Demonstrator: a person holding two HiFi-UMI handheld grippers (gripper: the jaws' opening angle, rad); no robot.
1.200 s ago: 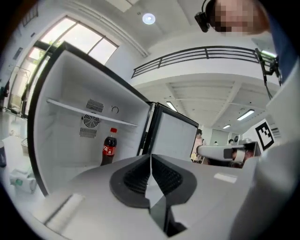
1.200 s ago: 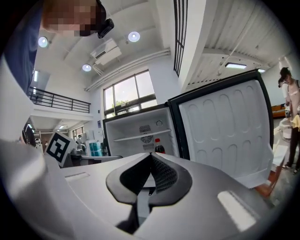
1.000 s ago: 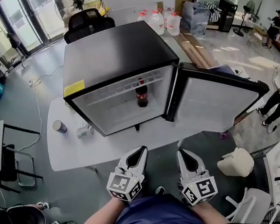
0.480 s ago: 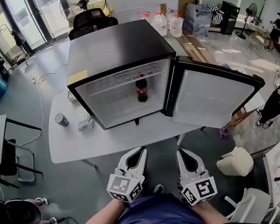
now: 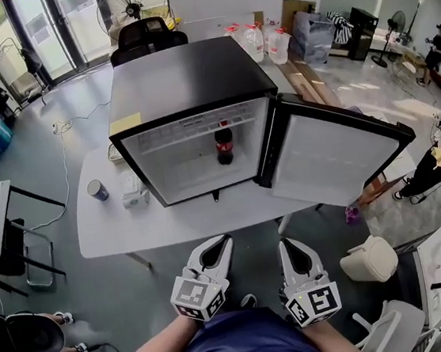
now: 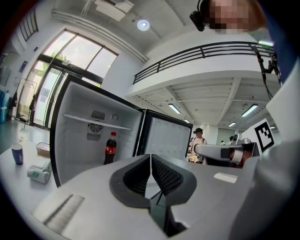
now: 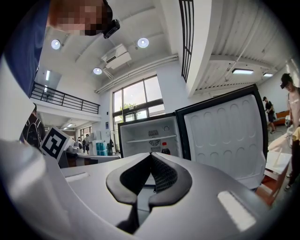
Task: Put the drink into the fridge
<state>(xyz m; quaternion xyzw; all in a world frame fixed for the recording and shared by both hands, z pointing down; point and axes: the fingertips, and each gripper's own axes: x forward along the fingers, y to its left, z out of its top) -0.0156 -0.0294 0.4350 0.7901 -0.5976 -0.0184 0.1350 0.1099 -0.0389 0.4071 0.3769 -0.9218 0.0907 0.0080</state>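
Observation:
A cola bottle [image 5: 223,144] with a red cap stands upright inside the open black mini fridge [image 5: 185,80], on its white floor below a shelf. In the left gripper view the cola bottle [image 6: 110,148] shows left of the jaws. The fridge door [image 5: 338,157] hangs wide open to the right. My left gripper [image 5: 215,246] and right gripper [image 5: 290,245] are held close to my body, well back from the table, both shut with nothing between the jaws. In the right gripper view the fridge [image 7: 150,136] lies straight ahead, with only the red cap of the bottle [image 7: 164,151] showing.
The fridge sits on a white table [image 5: 116,232] with a blue can [image 5: 97,190] and a small white pack [image 5: 133,195] to its left. A white bin [image 5: 372,257] and chairs stand on the right floor, a black chair [image 5: 144,37] beyond the fridge. People stand far right.
The view has pulled back slightly from the table; the fridge and bottle sit a little farther up and right in the head view. Both grippers stay shut near my body, a little lower.

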